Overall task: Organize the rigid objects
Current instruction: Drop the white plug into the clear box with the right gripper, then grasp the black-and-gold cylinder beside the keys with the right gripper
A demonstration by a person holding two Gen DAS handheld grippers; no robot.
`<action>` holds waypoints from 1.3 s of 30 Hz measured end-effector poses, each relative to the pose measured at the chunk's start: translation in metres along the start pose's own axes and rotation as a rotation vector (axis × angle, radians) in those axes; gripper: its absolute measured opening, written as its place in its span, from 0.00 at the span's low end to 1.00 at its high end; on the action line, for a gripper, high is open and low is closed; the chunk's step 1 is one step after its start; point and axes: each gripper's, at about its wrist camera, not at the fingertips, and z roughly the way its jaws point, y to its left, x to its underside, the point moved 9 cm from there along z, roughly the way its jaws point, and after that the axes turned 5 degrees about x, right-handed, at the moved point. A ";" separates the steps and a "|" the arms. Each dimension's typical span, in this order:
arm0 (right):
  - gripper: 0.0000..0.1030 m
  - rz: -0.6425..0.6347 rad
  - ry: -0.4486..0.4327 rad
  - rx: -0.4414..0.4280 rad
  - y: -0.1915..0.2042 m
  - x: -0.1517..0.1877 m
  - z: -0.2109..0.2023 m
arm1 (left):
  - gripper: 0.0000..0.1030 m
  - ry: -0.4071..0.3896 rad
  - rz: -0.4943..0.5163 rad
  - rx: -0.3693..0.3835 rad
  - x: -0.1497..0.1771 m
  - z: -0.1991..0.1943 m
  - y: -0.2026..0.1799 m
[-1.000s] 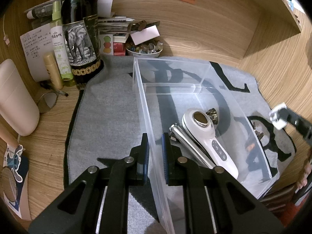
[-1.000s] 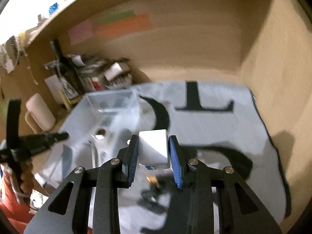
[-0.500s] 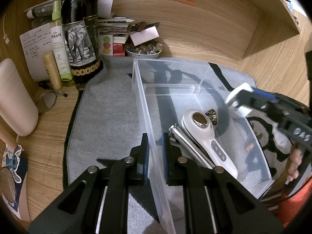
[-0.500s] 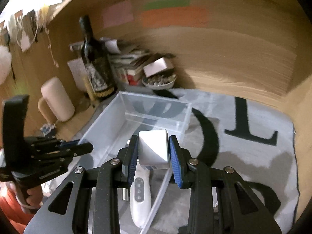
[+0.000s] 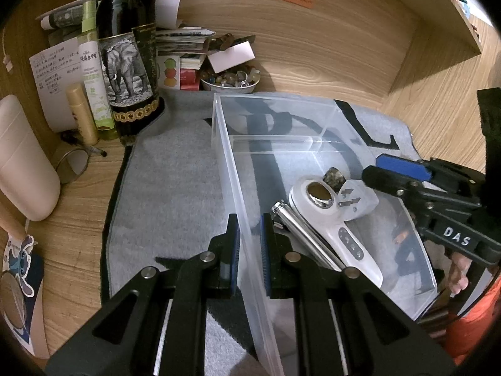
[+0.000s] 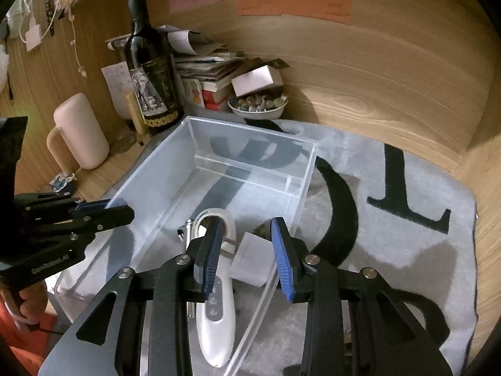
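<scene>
The white plug adapter (image 6: pixel 253 258) lies inside the clear plastic box (image 6: pixel 219 125), resting against the white handheld device (image 6: pixel 216 313) beside the metal tube (image 5: pixel 300 228). The right gripper (image 6: pixel 247 260) has just been opening; its pads stand clear of the adapter, so the drop is judged complete. The left gripper (image 5: pixel 250 250) is clamped on the box's side wall, steadying it on the grey mat (image 5: pixel 172 188).

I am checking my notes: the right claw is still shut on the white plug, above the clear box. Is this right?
Not quite. The right wrist view shows the right claw open: the white plug lies loose in the clear box, its pads clear of it.
</scene>
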 end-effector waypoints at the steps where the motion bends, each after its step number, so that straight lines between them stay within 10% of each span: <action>1: 0.31 0.004 -0.005 0.003 -0.002 0.000 -0.002 | 0.12 0.000 0.000 0.000 0.000 0.000 0.000; 17: 0.53 0.123 -0.147 0.219 -0.081 0.006 -0.079 | 0.12 -0.002 0.006 -0.009 0.000 0.001 0.000; 24: 0.60 0.198 -0.051 0.267 -0.107 0.048 -0.069 | 0.12 -0.003 0.006 -0.010 0.000 0.000 0.000; 28: 0.82 0.207 0.005 0.244 -0.103 0.071 -0.055 | 0.12 -0.003 0.005 -0.013 0.000 0.000 0.000; 39: 0.83 0.185 0.144 0.168 -0.091 0.104 -0.013 | 0.12 -0.003 0.002 -0.020 0.000 0.000 0.000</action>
